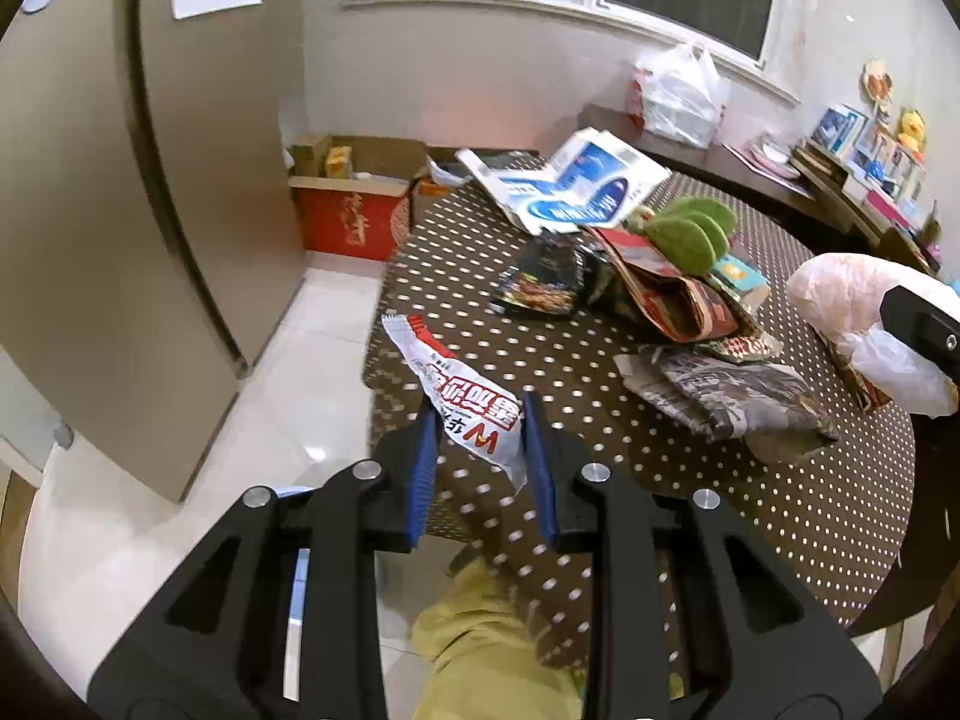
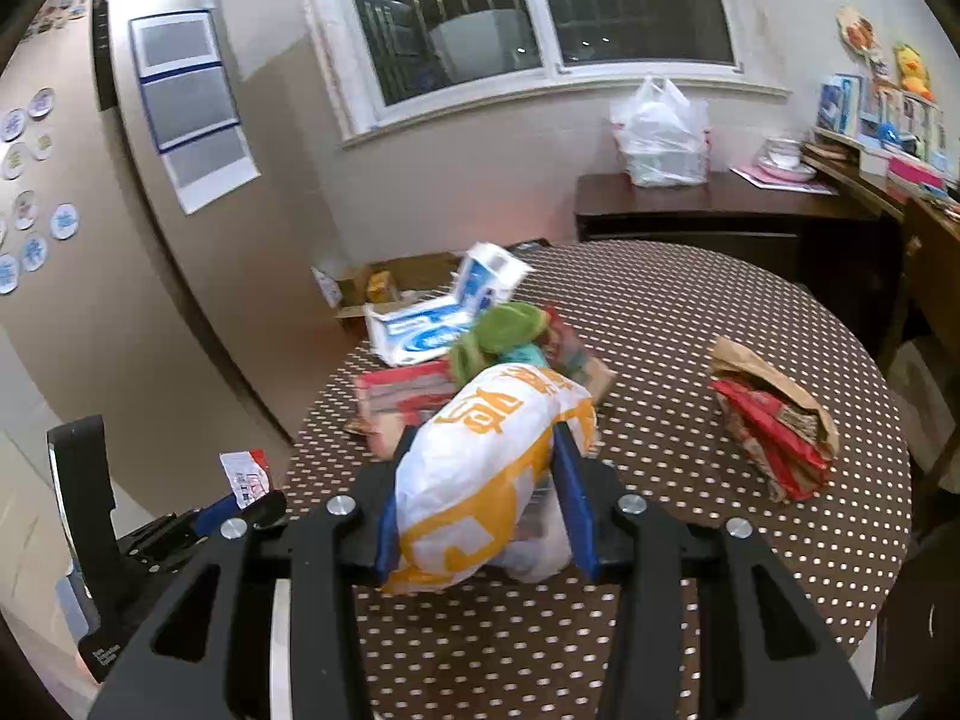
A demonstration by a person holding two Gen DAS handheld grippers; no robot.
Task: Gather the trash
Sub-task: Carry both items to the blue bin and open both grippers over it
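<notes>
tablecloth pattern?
Brown tablecloth with white polka dots; clearest in the right wrist view.

Both views are lit by warm indoor light from above; the window (image 2: 540,18) is dark, so no daylight comes in. The white floor tiles (image 1: 312,420) show a small bright glare spot. The fisheye lens bends straight lines strongly near the edges, and the corners are black. The blue and white carton (image 1: 576,186) looks a little smeared by motion blur. The centre is sharp; the polka-dot tablecloth (image 2: 690,408) reads clearly. Shadows are soft and weak.
</notes>
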